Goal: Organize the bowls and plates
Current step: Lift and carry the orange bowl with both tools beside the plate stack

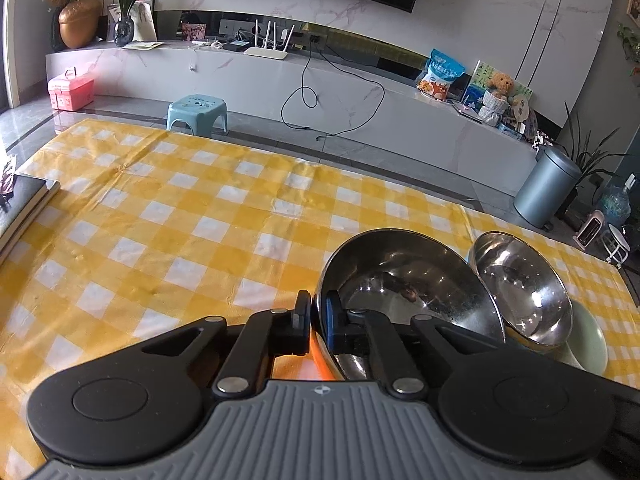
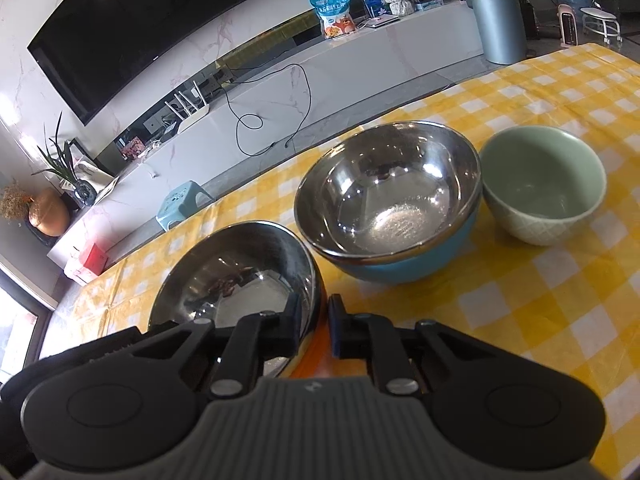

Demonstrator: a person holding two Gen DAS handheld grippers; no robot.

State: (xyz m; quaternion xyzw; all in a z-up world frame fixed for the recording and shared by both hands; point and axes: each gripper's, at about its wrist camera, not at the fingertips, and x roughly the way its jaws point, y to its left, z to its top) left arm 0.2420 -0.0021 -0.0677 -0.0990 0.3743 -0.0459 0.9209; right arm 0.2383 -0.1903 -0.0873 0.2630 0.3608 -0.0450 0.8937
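Left wrist view, left to right. A dark book (image 1: pixel 22 204) lies at the left edge of the yellow-and-white checked tablecloth (image 1: pixel 180 216). The left gripper (image 1: pixel 318 322) is pinched on the rim of a steel bowl with an orange outside (image 1: pixel 404 280): one finger outside the wall, the blue-padded finger inside, jaws narrow. This bowl is tilted, its open side facing the camera. Just to its right, touching or nearly so, sits a second steel bowl (image 1: pixel 520 284), also seen tilted. At that bowl's lower right edge a pale green bowl (image 1: pixel 592 340) shows as a sliver, mostly hidden.

Beyond the table: a small teal stool (image 1: pixel 198 112) on the floor, a white router (image 1: pixel 266 42) on the low TV console, and a grey-blue bin (image 1: pixel 546 188) at right.

Right wrist view, left to right. The right gripper (image 2: pixel 314 320) clamps the opposite rim of the same orange-sided steel bowl (image 2: pixel 236 276), left finger inside, blue-padded finger outside, jaws narrow. So both tools hold this one bowl; whether its base is off the cloth I cannot tell. To the right, a steel bowl with a blue outside (image 2: pixel 388 196) stands upright on the tablecloth (image 2: pixel 540 300). The pale green ceramic bowl (image 2: pixel 544 184) stands upright just beside it, apparently touching at the rim.
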